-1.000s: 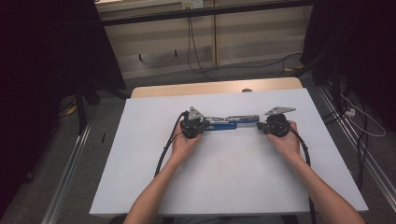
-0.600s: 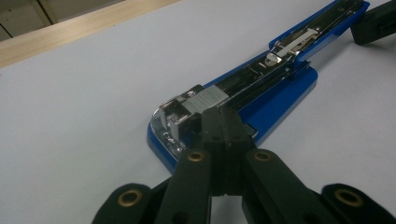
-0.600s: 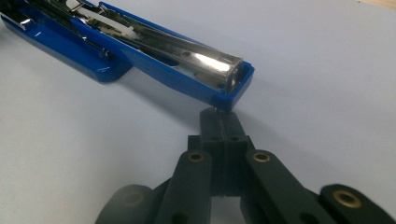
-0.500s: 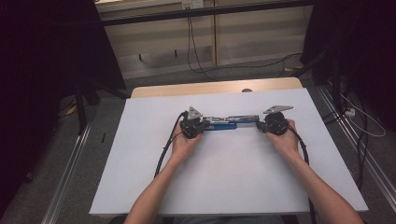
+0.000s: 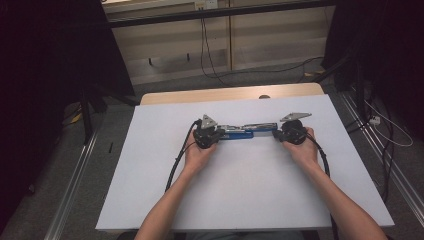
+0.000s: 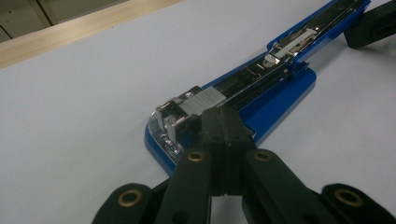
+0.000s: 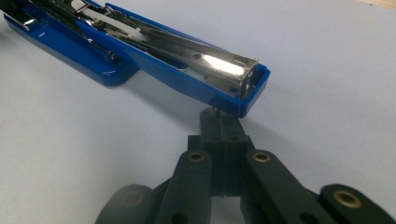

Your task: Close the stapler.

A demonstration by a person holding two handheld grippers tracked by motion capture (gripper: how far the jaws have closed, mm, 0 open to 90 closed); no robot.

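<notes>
Nothing has moved since the earlier frames: both hands and the stapler sit as before.

High view: the opened blue stapler (image 5: 245, 133) lies on the white bench (image 5: 150, 190) between the left gripper (image 5: 216, 136) and right gripper (image 5: 278, 134).

Left gripper view: jaws pressed together, empty, tips against the staple block (image 6: 201, 101) at the stapler's base end (image 6: 163, 135). A push here could dislodge the staples.

Right gripper view: jaws likewise closed on nothing, tips just under the lid end (image 7: 243, 88). A nudge could swing the stapler away.
</notes>
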